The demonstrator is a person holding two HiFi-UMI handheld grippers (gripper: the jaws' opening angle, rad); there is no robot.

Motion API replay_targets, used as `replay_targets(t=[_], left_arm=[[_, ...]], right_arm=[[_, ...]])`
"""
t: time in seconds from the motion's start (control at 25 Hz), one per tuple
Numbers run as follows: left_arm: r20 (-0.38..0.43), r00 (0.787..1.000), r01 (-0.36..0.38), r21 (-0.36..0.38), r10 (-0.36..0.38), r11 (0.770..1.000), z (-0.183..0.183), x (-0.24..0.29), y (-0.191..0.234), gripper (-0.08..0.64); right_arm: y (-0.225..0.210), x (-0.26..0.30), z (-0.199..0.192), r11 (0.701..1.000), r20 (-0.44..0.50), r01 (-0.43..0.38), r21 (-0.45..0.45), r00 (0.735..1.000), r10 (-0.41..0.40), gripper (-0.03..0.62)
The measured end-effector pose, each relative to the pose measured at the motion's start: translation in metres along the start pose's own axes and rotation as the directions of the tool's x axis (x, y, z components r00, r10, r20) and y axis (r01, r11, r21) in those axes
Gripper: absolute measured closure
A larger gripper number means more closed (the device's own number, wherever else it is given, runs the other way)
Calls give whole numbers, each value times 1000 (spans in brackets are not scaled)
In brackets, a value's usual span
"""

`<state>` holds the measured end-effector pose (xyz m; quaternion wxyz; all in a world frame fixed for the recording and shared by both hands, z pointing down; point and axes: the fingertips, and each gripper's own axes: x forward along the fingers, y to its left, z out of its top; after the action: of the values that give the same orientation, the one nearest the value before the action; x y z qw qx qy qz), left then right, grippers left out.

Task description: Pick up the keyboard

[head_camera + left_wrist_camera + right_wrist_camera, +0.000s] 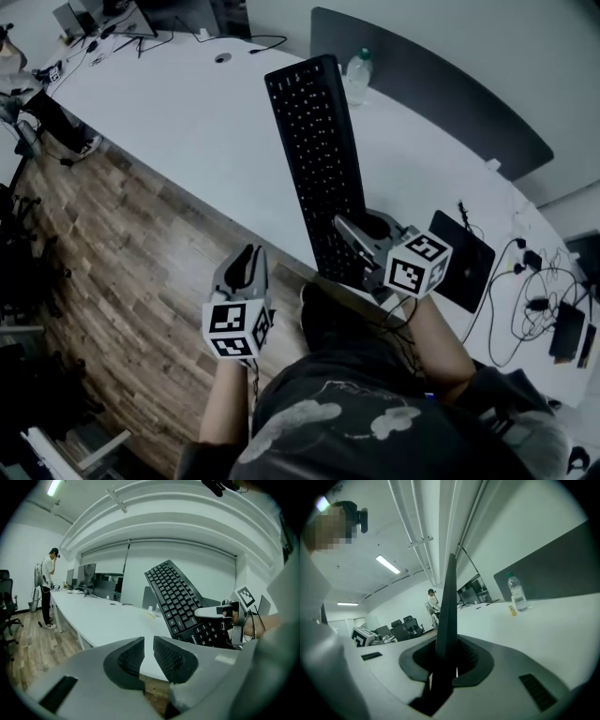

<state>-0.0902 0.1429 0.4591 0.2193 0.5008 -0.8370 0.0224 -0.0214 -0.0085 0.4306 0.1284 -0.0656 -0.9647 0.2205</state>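
The black keyboard (pixel 317 159) is off the white table (pixel 206 131), stretching away from me over the table's front edge. My right gripper (pixel 362 231) is shut on its near end; in the right gripper view the keyboard (pixel 449 611) stands edge-on between the pads of that gripper (pixel 449 660). The left gripper view shows the keyboard (pixel 180 599) tilted, keys facing the camera, with the right gripper (pixel 220 613) clamped on its lower end. My left gripper (pixel 248 255) hangs over the wooden floor, left of the keyboard and apart from it. Its pads (pixel 131 656) nearly meet, with nothing between them.
A clear water bottle (pixel 357 75) stands by the grey partition (pixel 441 94) behind the keyboard. A black flat device (pixel 464 262) and tangled cables (pixel 534 291) lie on the table at right. A person (pixel 47 592) stands at the desk's far end. Wooden floor (pixel 122 253) lies left.
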Motion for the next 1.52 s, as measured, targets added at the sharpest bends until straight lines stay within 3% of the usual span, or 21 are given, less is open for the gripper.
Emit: replay_targets(t=[0.36,0.72,1.16,1.52], left_arm=[[2,999,-43,-42,43,998,-55,-90,-13,502],[63,996,-65,-39,68,997,-69,-178,-49,506],[105,988,-115,-11,116,993,-82,-226,-89,558],[92,984,-149,-35,152,988,-90,-223,-110,558]], right_arm=[[80,-33,-50,997,-17,-70,-38,997,69,526],[150,-102,-77,992,5,-121,-45,993,121,526],[159,-173,-107,996,-10,-89,-30,996,88,526],[139,-196,-106,995,-21,-97,-19,995,96,526]])
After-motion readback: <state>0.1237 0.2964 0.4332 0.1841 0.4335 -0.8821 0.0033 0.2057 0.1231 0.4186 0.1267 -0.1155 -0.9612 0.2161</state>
